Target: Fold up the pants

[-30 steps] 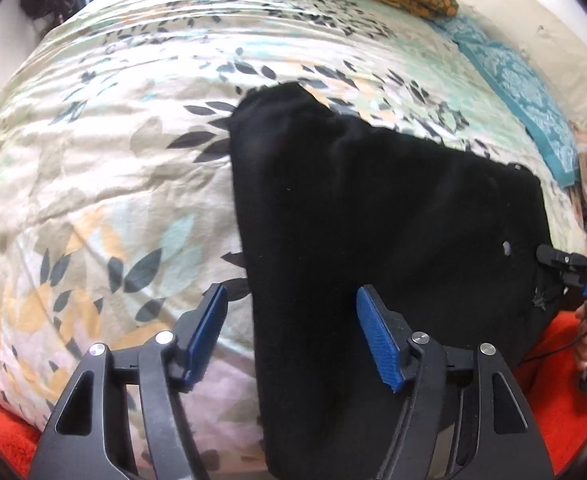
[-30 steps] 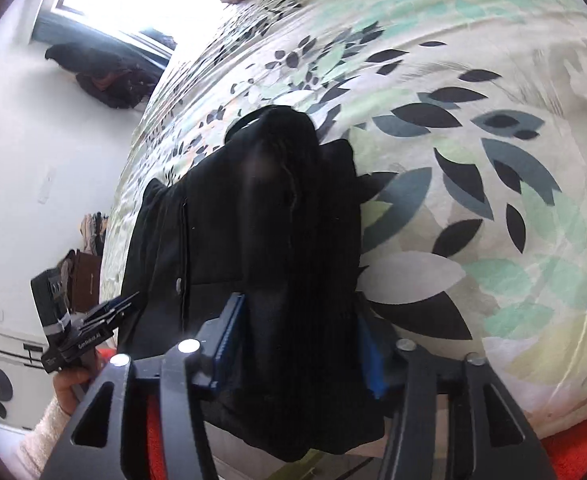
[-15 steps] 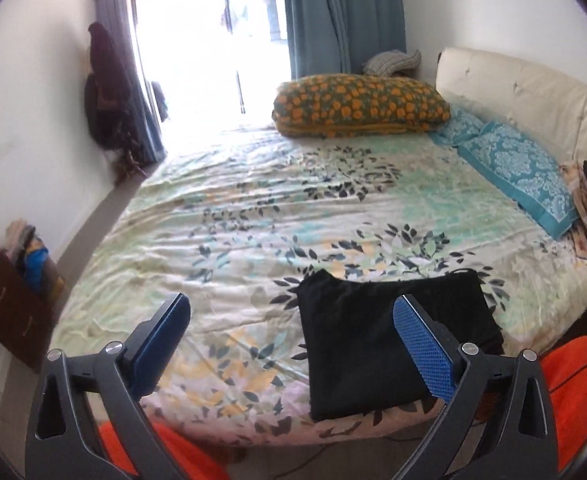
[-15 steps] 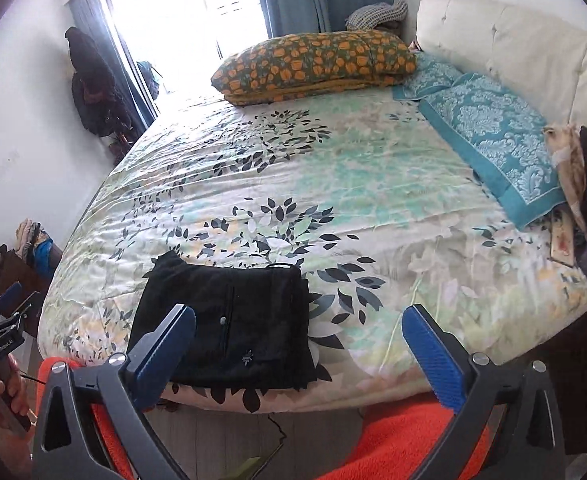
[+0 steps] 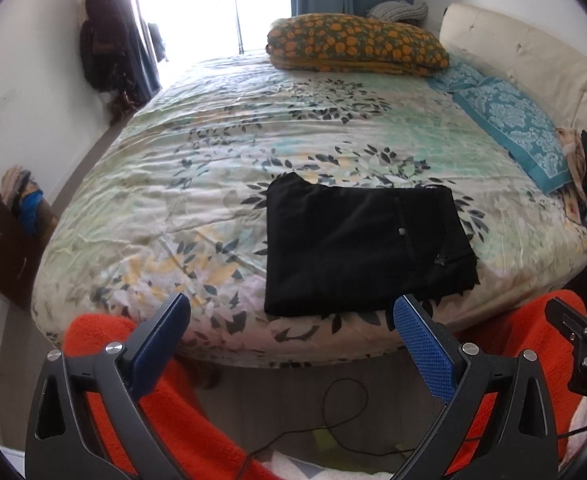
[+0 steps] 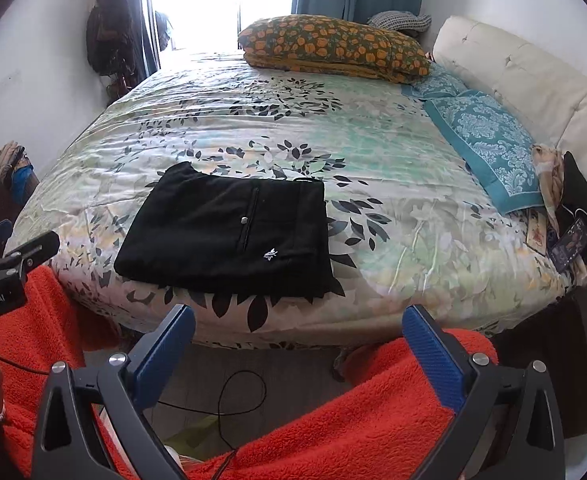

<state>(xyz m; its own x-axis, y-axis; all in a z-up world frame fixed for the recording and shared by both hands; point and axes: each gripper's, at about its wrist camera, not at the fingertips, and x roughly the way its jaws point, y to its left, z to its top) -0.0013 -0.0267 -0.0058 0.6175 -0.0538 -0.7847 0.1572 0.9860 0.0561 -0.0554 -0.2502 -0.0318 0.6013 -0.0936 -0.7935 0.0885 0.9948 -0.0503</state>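
Pants point(image 5: 367, 246) lie folded on the bed point(image 5: 213, 168), soft, light; we'd pinch an edge; left gripper point(image 5: 293, 334) and right gripper point(image 6: 299, 338) spread, empty

Both wrist cameras are looking down from off the bed's point(image 5: 221, 128) near edge toward the headboard point(image 6: 533, 80) side; both are sharing the pants point(image 5: 357, 248) near that edge.

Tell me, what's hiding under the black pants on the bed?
The folded black pants lie flat on the leafy bedspread, near the bed's front edge. The bedspread shows all around them. The part right beneath is covered, so anything under there can't be seen.
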